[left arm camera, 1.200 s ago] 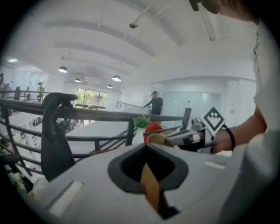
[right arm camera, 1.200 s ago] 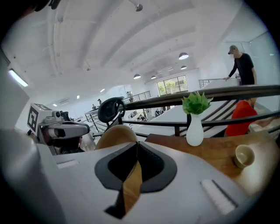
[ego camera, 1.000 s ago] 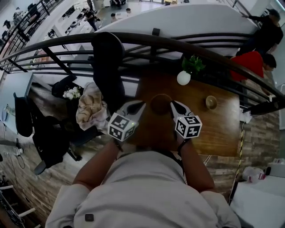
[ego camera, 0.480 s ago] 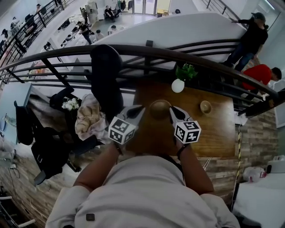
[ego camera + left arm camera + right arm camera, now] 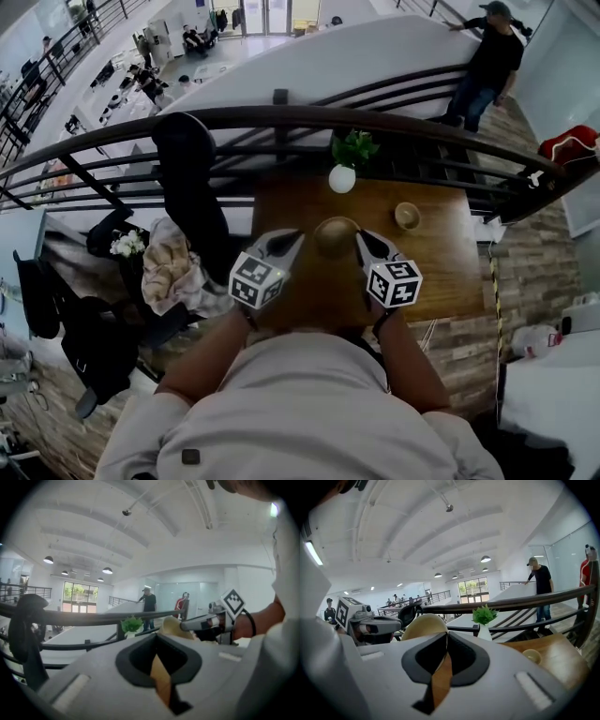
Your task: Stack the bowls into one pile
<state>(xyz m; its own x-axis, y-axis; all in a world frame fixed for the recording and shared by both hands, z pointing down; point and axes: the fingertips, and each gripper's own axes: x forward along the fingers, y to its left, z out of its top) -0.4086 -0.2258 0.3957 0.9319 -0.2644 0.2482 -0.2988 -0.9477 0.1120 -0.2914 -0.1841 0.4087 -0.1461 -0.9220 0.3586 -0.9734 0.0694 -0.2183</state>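
Observation:
A large wooden bowl (image 5: 336,234) hangs over the brown table (image 5: 441,272), held by its rim from both sides. My left gripper (image 5: 296,238) is shut on its left edge and my right gripper (image 5: 362,238) on its right edge. In the left gripper view the pale bowl (image 5: 174,626) rises just past the closed jaws, with the right gripper (image 5: 201,623) beyond it. The right gripper view shows the same bowl (image 5: 423,624) ahead and the left gripper (image 5: 375,626) behind it. A small wooden bowl (image 5: 407,216) (image 5: 532,656) stands on the table to the right.
A white vase with a green plant (image 5: 342,176) stands at the table's far edge, by a dark railing (image 5: 281,117). A black chair (image 5: 187,178) and a heap of cloth (image 5: 169,262) are to the left. People stand beyond the railing.
Both grippers have carried the large bowl to the right across the table, away from the vase and nearer the small bowl. The grip on the rim is unchanged.

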